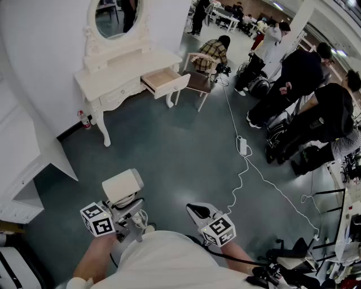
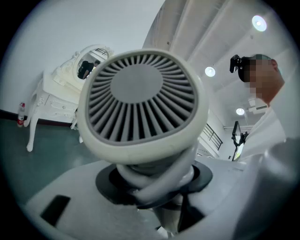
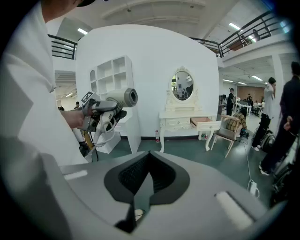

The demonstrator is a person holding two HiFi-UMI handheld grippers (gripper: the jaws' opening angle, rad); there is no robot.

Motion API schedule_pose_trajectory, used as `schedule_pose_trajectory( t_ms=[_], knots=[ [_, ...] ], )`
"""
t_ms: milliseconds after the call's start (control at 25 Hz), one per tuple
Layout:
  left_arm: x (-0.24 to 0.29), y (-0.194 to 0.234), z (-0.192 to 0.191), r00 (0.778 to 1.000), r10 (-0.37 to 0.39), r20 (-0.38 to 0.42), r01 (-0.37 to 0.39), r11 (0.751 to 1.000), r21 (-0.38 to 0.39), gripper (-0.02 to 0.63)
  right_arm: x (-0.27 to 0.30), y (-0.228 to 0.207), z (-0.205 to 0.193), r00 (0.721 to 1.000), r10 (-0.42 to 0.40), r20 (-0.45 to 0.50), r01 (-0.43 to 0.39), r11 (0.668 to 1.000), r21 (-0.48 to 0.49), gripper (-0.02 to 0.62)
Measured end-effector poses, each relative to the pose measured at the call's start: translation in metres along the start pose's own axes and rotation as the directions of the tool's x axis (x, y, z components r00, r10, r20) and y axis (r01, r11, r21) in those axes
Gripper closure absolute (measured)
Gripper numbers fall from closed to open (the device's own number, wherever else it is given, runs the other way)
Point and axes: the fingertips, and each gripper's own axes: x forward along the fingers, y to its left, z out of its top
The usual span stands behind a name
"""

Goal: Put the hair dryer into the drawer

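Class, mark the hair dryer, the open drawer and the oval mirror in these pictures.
hair dryer [image 2: 138, 89], left gripper view, centre of its grille.
open drawer [image 1: 162, 77], head view, its wooden inside.
oval mirror [image 1: 115, 17], head view, its glass.

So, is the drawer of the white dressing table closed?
No, in the head view the drawer stands pulled out from the white dressing table, and its inside shows.

**Crowd gathers near white vanity**

A white vanity [image 1: 121, 70] with an oval mirror [image 1: 115, 14] stands against the wall, a bottle [image 1: 84, 120] by its leg, a chair [image 1: 198, 82] beside it. A power strip [image 1: 243, 146] lies on the green floor [image 1: 169, 152] near people [image 1: 293, 79] at right.
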Motion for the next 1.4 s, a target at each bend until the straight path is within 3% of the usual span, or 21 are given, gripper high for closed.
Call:
schedule_pose_trajectory(
  t_ms=[760,920,1160,1320,1400],
  knots=[
    [-0.020,0.017,-0.005,0.999,-0.027,-0.021,0.027,0.999,-0.019,0.374,0.019,0.017,0.004,0.999,-0.041,-0.004,0.041,0.998,0.052,0.593],
    [-0.014,0.026,0.000,1.000,-0.018,0.001,0.018,0.999,-0.034,0.374,0.034,0.005,0.007,1.000,-0.013,-0.014,0.014,0.998,0.061,0.486],
    [-0.012,0.056,0.033,0.999,0.051,0.016,-0.051,0.999,-0.005,0.374,0.088,-0.021,0.041,0.998,0.059,0.019,-0.059,0.998,0.032,0.518],
    [-0.013,0.085,0.063,0.992,0.125,0.013,-0.125,0.992,0.014,0.374,0.132,-0.046,0.075,0.991,0.127,0.051,-0.128,0.992,0.019,0.593],
    [-0.009,0.100,0.082,0.988,0.155,0.006,-0.155,0.988,0.021,0.374,0.152,-0.060,0.098,0.984,0.161,0.071,-0.161,0.987,-0.003,0.595]
  ],
)
